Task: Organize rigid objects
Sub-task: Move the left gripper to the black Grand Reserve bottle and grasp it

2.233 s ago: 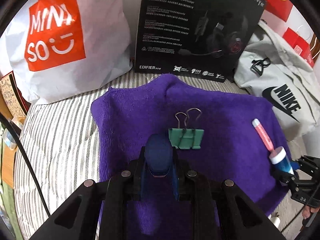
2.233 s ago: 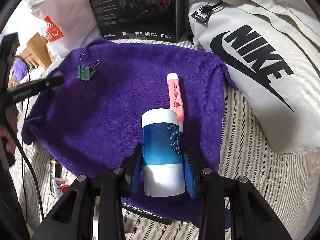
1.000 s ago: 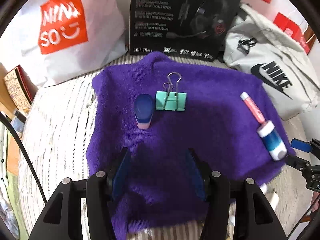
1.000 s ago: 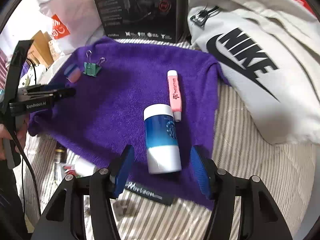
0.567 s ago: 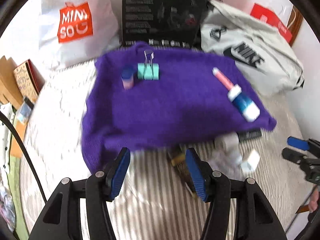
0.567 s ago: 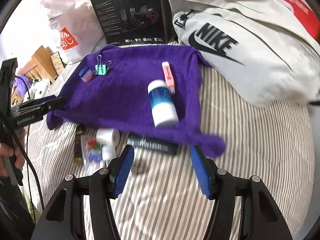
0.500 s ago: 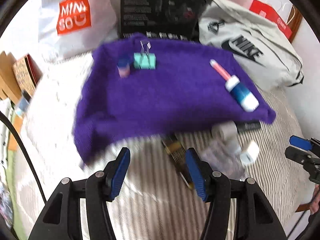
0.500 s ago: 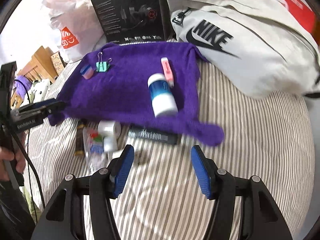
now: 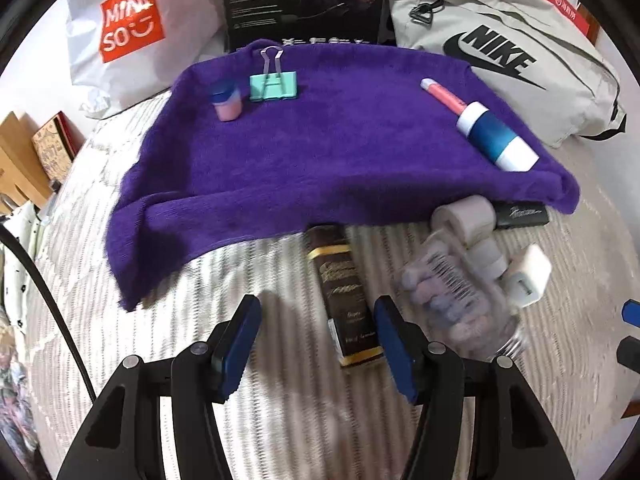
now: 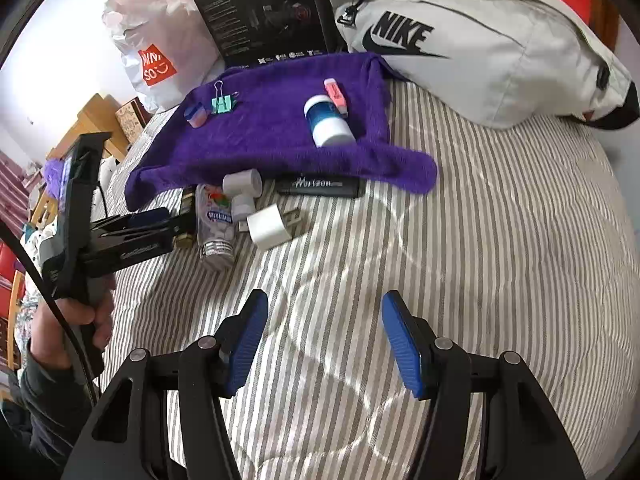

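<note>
Left gripper [image 9: 316, 336]: released, jaws apart with nothing pressed between the pads, just been widening a little; hovering over the striped bedding [image 10: 500, 240], the near end of the dark brown box [image 9: 346, 300] showing in the gap.
Right gripper [image 10: 324, 340]: released, blue pads well apart, only bedding between them.
Hand [image 10: 72, 320]: wrapped around the left gripper's handle, seen at the left edge of the right wrist view, dark sleeve below.
Purple towel [image 9: 340, 152]: spread on the bedding, near edge rumpled; 4 items lying on it.
Blue-and-pink cap piece [image 9: 227, 102]: far left part of the towel, just beside the clip.
Green binder clip [image 9: 274, 86]: far left part of the towel, wire handles pointing toward the black box.
Pink highlighter [image 9: 442, 94]: right part of the towel, lying flat, its near end at the bottle's cap.
Blue-and-white bottle [image 9: 496, 142]: on its side near the towel's right corner.
Loose pile: off the towel's near edge on the bedding; dark brown box, white rolls [image 10: 242, 184], clear pill bottle [image 10: 214, 220], white charger plug [image 10: 270, 226], black case [image 10: 320, 186] partly tucked under the towel edge.
Backdrop: white shopping bag [image 9: 132, 32], black headset box [image 9: 300, 0] and grey sports bag [image 9: 500, 52] lined up behind the towel.
</note>
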